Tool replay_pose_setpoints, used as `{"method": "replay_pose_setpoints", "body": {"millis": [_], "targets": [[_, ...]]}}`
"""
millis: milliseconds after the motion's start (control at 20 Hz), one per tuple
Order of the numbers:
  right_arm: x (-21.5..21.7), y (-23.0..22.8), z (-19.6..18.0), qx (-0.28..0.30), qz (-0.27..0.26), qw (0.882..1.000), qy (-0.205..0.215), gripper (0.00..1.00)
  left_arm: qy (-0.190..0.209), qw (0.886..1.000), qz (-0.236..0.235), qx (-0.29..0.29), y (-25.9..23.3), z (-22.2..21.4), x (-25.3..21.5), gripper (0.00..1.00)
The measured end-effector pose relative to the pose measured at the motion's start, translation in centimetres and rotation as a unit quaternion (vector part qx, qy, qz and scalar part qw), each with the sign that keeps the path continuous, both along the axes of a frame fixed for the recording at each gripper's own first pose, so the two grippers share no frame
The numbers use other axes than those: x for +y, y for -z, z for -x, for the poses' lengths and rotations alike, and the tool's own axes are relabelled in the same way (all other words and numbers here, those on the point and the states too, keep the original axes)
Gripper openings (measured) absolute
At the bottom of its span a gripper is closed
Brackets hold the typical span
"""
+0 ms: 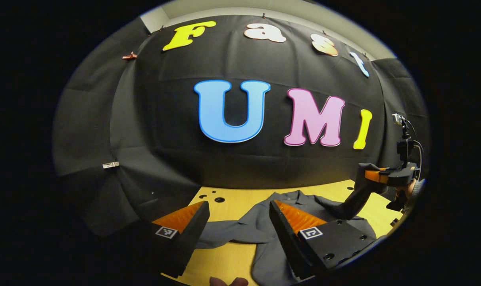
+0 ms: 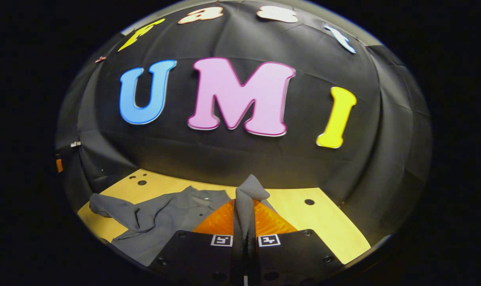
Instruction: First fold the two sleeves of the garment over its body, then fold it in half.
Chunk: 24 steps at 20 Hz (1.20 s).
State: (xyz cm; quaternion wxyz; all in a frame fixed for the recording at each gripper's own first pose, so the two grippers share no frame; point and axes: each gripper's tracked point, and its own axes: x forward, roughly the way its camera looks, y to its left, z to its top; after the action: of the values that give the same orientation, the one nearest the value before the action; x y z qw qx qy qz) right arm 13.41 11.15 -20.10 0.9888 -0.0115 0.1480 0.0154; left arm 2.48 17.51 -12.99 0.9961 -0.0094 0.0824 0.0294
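Observation:
A grey long-sleeved garment (image 1: 264,226) lies spread on the yellow table (image 1: 232,198). My left gripper (image 1: 238,203) hovers open just above it, with the garment's body and near sleeve (image 1: 220,234) below the gap and nothing held. At the far right, my right gripper (image 1: 369,174) holds the other sleeve (image 1: 353,202) lifted off the table. In the right gripper view, the right gripper (image 2: 244,204) is shut on that sleeve (image 2: 248,190), whose end sticks up between the fingers. The garment's body (image 2: 165,218) trails to the left, and the far sleeve (image 2: 109,208) lies crumpled.
The table top (image 2: 328,222) has a few round holes (image 1: 219,200) near its back edge. Black cloth walls stand close behind and at both sides. A hand (image 1: 413,186) holds the right gripper, and a fingertip (image 1: 228,281) shows at the bottom edge.

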Motion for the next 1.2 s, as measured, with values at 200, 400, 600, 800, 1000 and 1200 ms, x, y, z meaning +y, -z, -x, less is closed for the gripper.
{"method": "replay_pose_setpoints", "body": {"millis": [200,400,600,800,1000,1200], "targets": [[6.0,3.8,-2.0,0.024,0.008,0.999,-0.043,0.08,-0.023,1.0,-0.005,0.012,3.0,-1.5,4.5,0.96],[10.8,8.2,-3.2,0.054,0.015,0.996,-0.066,0.08,-0.042,0.999,0.0,0.033,7.0,-3.0,8.1,0.96],[14.4,13.5,-3.2,0.096,0.03,0.991,-0.088,0.11,-0.051,0.998,-0.008,0.048,10.3,-4.2,10.3,0.96],[16.8,18.5,-2.5,0.149,0.028,0.983,-0.102,0.23,-0.056,0.996,0.0,0.067,13.1,-5.2,11.8,0.96],[19.0,20.4,-1.9,0.173,0.0,0.979,-0.106,0.37,-0.065,0.993,0.007,0.097,15.7,-6.0,13.8,0.96],[21.2,20.1,-1.0,0.18,-0.026,0.974,-0.133,0.45,-0.072,0.99,0.009,0.122,18.4,-7.5,15.4,0.96]]}}
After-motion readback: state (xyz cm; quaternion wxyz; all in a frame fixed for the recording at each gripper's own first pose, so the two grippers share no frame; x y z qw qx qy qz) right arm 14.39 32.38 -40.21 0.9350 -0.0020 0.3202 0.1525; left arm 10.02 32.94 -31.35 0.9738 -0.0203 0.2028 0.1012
